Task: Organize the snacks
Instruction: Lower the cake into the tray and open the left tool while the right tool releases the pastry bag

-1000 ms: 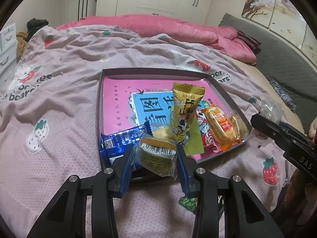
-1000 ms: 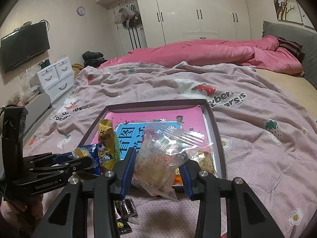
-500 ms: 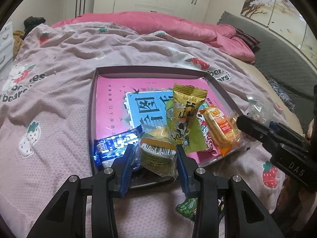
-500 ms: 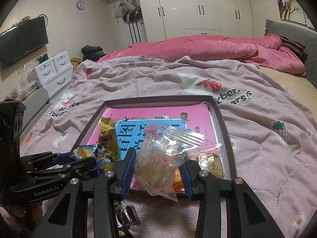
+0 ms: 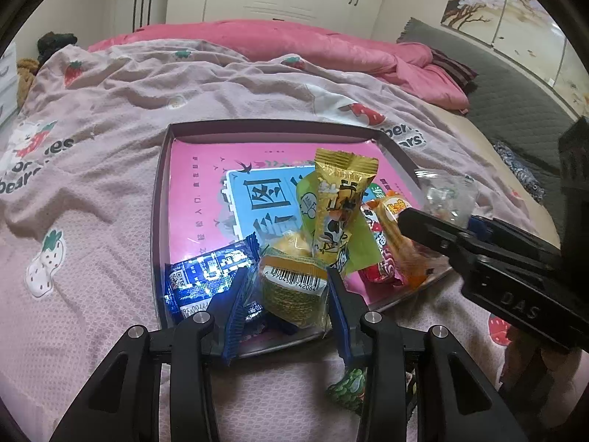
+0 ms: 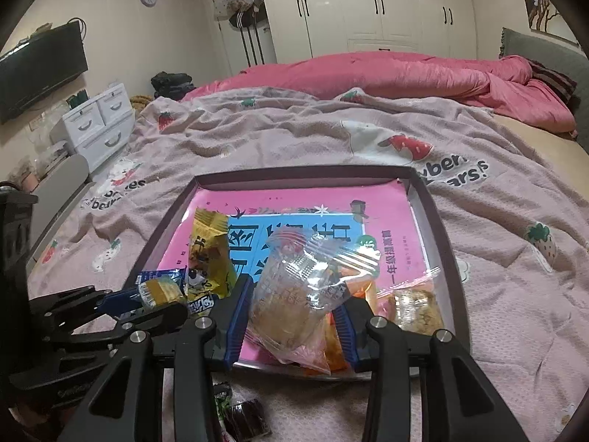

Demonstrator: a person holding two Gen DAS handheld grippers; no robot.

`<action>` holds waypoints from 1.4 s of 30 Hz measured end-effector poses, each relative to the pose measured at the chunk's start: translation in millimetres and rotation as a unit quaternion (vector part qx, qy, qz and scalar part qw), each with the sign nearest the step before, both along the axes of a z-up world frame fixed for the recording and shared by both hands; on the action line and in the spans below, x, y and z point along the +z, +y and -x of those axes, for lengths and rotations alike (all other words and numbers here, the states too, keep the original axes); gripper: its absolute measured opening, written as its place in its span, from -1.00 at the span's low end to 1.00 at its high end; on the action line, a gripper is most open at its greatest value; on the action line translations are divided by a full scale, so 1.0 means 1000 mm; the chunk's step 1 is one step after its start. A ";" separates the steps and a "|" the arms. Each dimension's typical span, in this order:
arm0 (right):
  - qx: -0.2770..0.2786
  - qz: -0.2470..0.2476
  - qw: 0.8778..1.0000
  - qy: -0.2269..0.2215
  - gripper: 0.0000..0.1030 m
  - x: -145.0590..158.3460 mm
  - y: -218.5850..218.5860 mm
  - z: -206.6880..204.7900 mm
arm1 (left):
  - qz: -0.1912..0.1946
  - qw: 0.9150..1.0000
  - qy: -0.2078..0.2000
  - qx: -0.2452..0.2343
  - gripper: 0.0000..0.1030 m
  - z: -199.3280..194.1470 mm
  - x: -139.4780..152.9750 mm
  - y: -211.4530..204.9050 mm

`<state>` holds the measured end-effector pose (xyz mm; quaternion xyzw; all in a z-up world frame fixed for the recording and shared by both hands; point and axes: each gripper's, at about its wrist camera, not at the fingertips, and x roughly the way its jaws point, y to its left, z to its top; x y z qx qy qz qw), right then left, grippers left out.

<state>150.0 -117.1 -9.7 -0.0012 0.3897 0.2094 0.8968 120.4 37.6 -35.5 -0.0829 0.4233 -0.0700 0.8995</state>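
Observation:
My left gripper [image 5: 285, 294] is shut on a small round cake pack [image 5: 292, 287] with a barcode label, held just above the near edge of the shallow tray [image 5: 162, 191]. My right gripper [image 6: 292, 305] is shut on a clear bag of pastry [image 6: 294, 294], also over the tray's near edge [image 6: 447, 258]. Inside the tray lie a yellow snack pack [image 5: 340, 199], a blue wrapper [image 5: 206, 276], a red pack [image 5: 381, 254] and an orange pack [image 5: 401, 235]. The right gripper shows at the right of the left wrist view [image 5: 434, 224], and the left gripper at the left of the right wrist view [image 6: 158, 302].
The tray rests on a pink strawberry-print blanket [image 5: 92, 184] over a bed. Loose small wrappers lie on the blanket below the grippers: a green one [image 5: 348, 386] and dark ones [image 6: 244, 420]. A pink duvet [image 6: 386, 73], white drawers [image 6: 99, 125] and wardrobes stand behind.
Both grippers have drifted forward toward the tray, still gripping their packs. The right gripper now reaches further over the tray's near right corner.

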 end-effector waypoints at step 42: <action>-0.017 0.008 1.000 0.007 -0.17 -0.002 0.000 -0.004 | 0.009 1.000 0.004 -0.001 -0.18 0.003 0.000 0.004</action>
